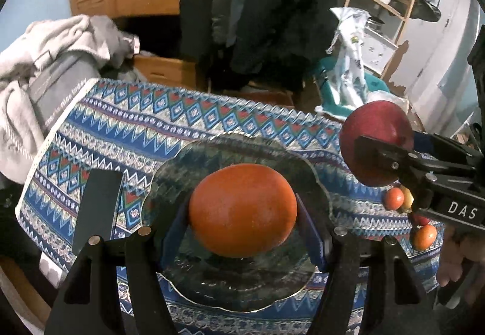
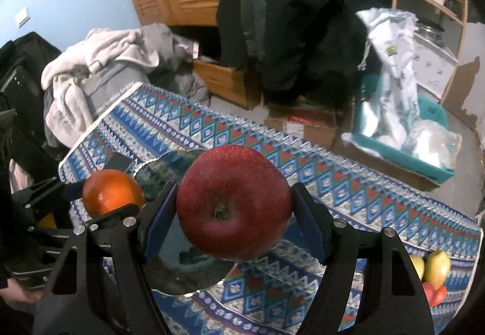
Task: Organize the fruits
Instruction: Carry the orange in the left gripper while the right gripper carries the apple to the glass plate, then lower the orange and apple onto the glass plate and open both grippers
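An orange (image 1: pixel 242 210) sits between the blue pads of my left gripper (image 1: pixel 242 213), which is shut on it just above a dark glass plate (image 1: pixel 188 165) with a scalloped rim. The right gripper (image 2: pixel 233 207) is shut on a red apple (image 2: pixel 233 201), stem end facing the camera, over the plate's right edge (image 2: pixel 182 274). In the left wrist view the apple (image 1: pixel 376 129) and right gripper (image 1: pixel 382 150) hang at the right. In the right wrist view the orange (image 2: pixel 112 192) and left gripper show at the left.
A blue patterned cloth (image 1: pixel 127 111) covers the table. Small fruits, orange, yellow and red (image 1: pixel 409 213), lie on the cloth at its right end (image 2: pixel 433 271). A black flat object (image 1: pixel 97 207) rests left of the plate. Clothes pile (image 1: pixel 45 56), teal bin with bags (image 2: pixel 403 135) beyond.
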Available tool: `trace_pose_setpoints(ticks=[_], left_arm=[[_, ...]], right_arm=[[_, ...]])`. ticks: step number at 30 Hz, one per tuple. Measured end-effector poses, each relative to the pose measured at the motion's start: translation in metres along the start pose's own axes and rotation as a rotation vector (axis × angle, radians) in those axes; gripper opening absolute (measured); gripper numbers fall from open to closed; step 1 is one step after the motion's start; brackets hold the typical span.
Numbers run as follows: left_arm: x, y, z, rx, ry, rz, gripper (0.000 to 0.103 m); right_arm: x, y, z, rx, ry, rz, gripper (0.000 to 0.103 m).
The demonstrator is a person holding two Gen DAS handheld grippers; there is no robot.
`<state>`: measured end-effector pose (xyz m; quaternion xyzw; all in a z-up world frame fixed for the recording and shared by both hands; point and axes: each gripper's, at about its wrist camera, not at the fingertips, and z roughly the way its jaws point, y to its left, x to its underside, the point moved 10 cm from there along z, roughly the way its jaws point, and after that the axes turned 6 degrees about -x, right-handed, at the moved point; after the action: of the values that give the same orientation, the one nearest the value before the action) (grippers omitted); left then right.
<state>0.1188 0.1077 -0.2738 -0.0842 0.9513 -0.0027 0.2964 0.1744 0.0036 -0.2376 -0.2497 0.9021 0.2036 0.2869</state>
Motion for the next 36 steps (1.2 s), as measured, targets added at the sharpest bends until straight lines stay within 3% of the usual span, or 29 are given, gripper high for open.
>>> trace_pose_setpoints(ticks=[16,36], left_arm=[[0.04,0.028,0.051,-0.054,0.133,-0.018,0.07],[0.079,0.034,0.084,-0.094,0.263,0.001,0.07]], right_arm=[[0.049,0.016,0.074,-0.025,0.188,-0.014,0.075],[0.081,0.017,0.108,-0.041,0.3,-0.018,0.075]])
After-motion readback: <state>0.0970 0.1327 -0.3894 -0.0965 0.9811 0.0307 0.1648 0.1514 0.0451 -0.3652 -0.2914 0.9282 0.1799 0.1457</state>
